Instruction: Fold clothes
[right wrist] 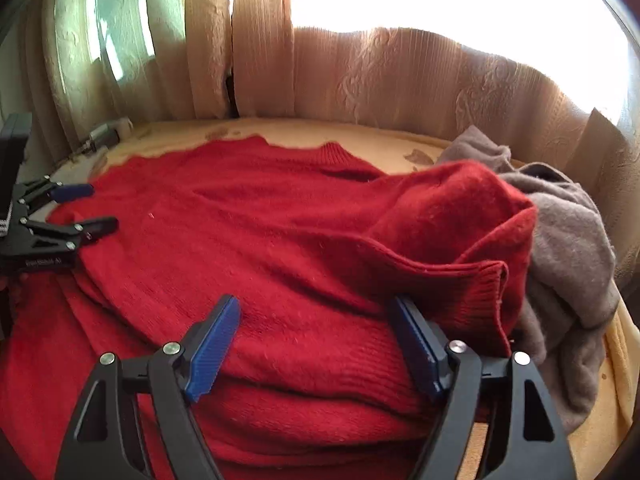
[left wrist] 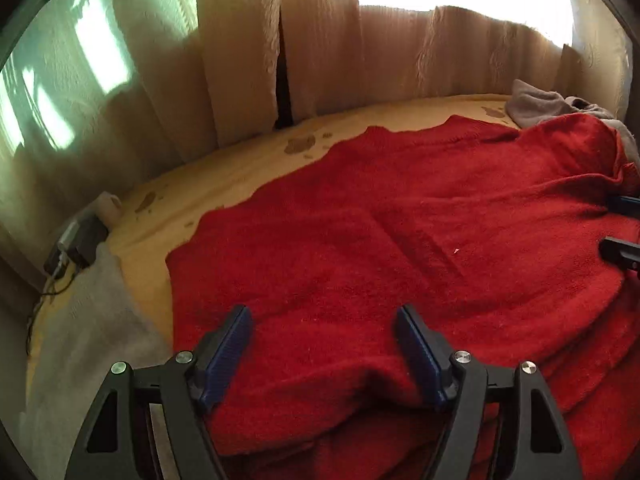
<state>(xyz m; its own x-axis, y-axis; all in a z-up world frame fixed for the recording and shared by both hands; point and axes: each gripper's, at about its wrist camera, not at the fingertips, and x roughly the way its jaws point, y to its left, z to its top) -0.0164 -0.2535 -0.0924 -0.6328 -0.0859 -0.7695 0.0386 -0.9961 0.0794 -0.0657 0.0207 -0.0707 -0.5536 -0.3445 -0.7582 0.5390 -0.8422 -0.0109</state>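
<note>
Curtained yellow bed (right wrist: 380,144): red sweater (right wrist: 248,240) spread ahead of both gaping, empty grippers (left wrist: 324,354) (right wrist: 314,344), one sleeve (right wrist: 452,216) folded across, grey garment (right wrist: 568,248) right, unfolded.

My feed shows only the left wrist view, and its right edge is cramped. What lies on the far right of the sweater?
Observer: A sleeve of the red sweater is flopped over its body, cuff toward the right gripper.
Operator: And that grey cloth?
Observer: It is a crumpled grey garment, piled against the sleeve.
Operator: Is my gripper holding anything?
Observer: No, the left gripper has open fingers over the sweater's edge.
</note>
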